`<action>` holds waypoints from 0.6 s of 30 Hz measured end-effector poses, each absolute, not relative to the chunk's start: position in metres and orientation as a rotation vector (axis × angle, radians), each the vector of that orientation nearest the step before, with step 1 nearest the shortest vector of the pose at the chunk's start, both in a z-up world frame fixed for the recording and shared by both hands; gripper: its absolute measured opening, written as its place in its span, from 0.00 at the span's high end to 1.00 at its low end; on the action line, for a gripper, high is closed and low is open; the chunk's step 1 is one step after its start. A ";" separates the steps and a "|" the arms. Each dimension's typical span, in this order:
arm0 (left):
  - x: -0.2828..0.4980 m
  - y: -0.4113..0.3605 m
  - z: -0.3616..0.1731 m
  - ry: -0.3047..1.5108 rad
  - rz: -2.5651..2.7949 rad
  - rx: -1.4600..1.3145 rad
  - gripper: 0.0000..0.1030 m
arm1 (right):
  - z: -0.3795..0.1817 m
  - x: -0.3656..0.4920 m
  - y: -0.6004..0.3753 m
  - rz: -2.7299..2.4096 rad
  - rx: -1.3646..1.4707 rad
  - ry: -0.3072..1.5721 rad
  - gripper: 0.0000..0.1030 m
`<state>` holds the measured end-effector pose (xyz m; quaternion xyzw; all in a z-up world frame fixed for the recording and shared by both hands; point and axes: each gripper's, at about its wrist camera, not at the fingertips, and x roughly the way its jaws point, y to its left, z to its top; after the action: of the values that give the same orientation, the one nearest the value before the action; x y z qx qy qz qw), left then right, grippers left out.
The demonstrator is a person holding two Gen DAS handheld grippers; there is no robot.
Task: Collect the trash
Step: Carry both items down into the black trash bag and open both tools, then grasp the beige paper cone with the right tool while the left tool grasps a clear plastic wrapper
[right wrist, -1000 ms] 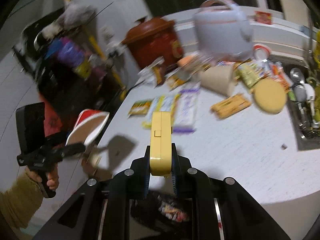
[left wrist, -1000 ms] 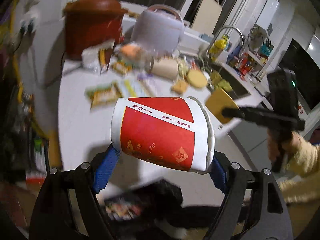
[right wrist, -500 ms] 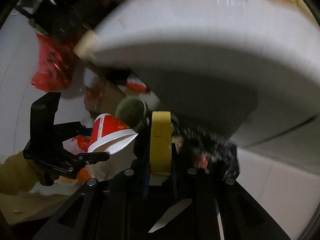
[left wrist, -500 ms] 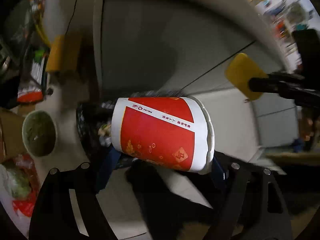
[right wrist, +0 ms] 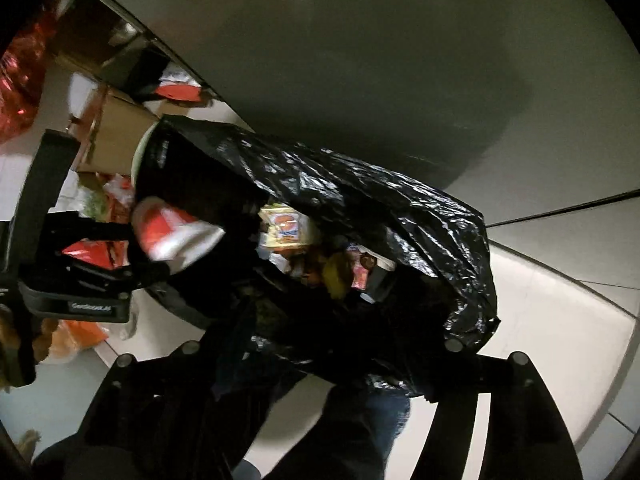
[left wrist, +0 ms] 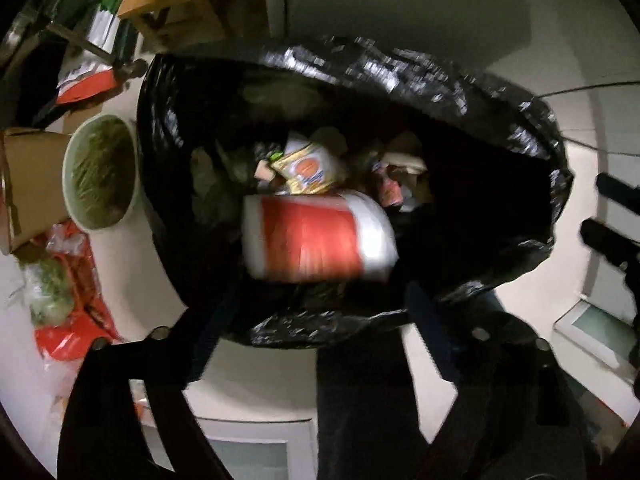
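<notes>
In your right wrist view, the black trash bag point(right wrist: 360, 208) fills mid-frame, its mouth showing a yellow snack packet point(right wrist: 285, 226) among other wrappers. At left, the left gripper point(right wrist: 140, 248) sits beside the blurred red-and-white paper cup point(right wrist: 172, 236). Your right gripper's fingers point(right wrist: 236, 344) are spread at the bottom edge.

Both hand-held grippers, left point(left wrist: 320, 316) and right point(right wrist: 340, 344), pointed downward, jaws spread wide and unloaded.

Motion blur is smearing the red-and-white cup point(left wrist: 320, 238) over the black trash bag point(left wrist: 500, 92), leaving its print unreadable. The bag's dark folds are hiding most of the wrappers point(right wrist: 286, 226) inside. The right claw point(left wrist: 616, 216) is being cut off by the frame's edge.
</notes>
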<state>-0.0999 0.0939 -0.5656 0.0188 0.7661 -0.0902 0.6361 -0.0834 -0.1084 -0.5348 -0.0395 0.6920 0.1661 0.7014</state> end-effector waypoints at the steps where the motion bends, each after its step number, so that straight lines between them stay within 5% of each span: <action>1: -0.103 0.095 -0.565 1.746 -0.203 0.051 0.14 | -0.534 -0.083 -0.112 0.361 -0.079 1.545 0.34; 8: -0.106 0.103 -0.514 1.683 -0.232 0.037 0.14 | -0.479 -0.089 -0.130 0.359 -0.039 1.490 0.30; 18: -0.115 0.104 -0.294 1.307 -0.332 -0.043 0.12 | -0.260 -0.087 -0.167 0.450 0.101 1.137 0.18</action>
<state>-0.1154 0.1035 -0.2942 -0.0199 0.6052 -0.1537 0.7808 -0.0873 -0.1672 -0.2596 0.0476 0.5334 0.2110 0.8178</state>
